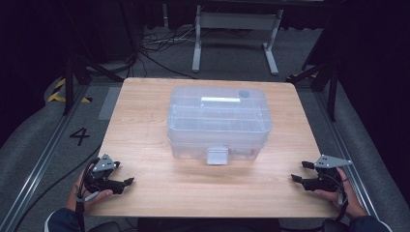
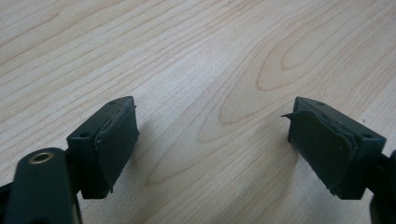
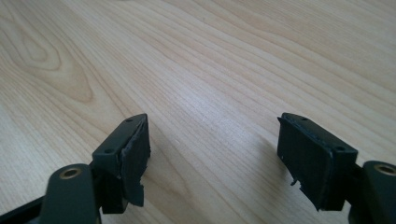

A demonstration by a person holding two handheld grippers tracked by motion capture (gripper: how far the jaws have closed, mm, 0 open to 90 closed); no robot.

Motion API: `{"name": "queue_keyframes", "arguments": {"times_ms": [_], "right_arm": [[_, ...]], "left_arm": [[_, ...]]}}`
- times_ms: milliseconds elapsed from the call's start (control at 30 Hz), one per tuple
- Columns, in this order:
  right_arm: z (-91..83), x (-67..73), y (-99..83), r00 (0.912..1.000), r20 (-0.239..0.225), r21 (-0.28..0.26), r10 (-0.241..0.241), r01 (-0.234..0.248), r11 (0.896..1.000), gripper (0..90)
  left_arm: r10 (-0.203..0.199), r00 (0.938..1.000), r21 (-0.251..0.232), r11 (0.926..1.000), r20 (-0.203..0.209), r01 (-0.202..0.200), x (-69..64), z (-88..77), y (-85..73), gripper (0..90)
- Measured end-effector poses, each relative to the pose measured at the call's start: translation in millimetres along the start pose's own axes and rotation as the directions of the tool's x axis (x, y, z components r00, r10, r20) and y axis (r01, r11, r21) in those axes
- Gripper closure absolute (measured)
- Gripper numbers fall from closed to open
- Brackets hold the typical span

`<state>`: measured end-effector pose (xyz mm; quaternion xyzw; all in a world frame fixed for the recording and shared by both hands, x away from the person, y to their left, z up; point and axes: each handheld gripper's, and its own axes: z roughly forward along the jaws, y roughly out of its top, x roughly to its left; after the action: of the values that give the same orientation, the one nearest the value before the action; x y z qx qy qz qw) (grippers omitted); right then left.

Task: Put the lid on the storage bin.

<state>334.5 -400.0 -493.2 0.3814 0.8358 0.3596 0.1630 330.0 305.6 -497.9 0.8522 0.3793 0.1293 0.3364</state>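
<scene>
The clear plastic box (image 1: pixel 219 123) sits in the middle of the desk (image 1: pixel 145 193), lid on, its front latch (image 1: pixel 217 155) facing the person. Neither tool touches it. The left hand-held gripper (image 1: pixel 126 184) rests near the front left corner of the desk and the right hand-held gripper (image 1: pixel 297 172) near the front right edge, both well apart from the box, with bare wood between. Judging from this, the handling of the box is either not begun or already finished; nothing about the box itself tells which, and any opening of the latch or lid would still be ahead.

The high view gives the whole layout: box, both hands, the floor and cables beyond. The left gripper view shows the left hand-held gripper (image 2: pixel 212 135) with its jaws standing wide apart and nothing between them but wood grain; its rubber pads (image 2: pixel 116 140) look frayed at the edges. The right gripper view shows the same for the right hand-held gripper (image 3: pixel 212 154): jaws spread, empty, a pad (image 3: pixel 135 161) chipped at its lower corner.
</scene>
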Motion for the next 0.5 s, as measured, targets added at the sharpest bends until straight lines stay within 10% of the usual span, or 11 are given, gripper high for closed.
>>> {"name": "queue_keyframes", "arguments": {"times_ms": [500], "right_arm": [[0.8, -1.1, -1.3, 0.9998, 0.007, -0.005, 0.018, -0.018, 1.000, 22.8]], "left_arm": [[-0.020, 0.9996, -0.013, 0.9997, -0.018, 0.020, -2.6, 2.1, -0.1, 13.8]]}}
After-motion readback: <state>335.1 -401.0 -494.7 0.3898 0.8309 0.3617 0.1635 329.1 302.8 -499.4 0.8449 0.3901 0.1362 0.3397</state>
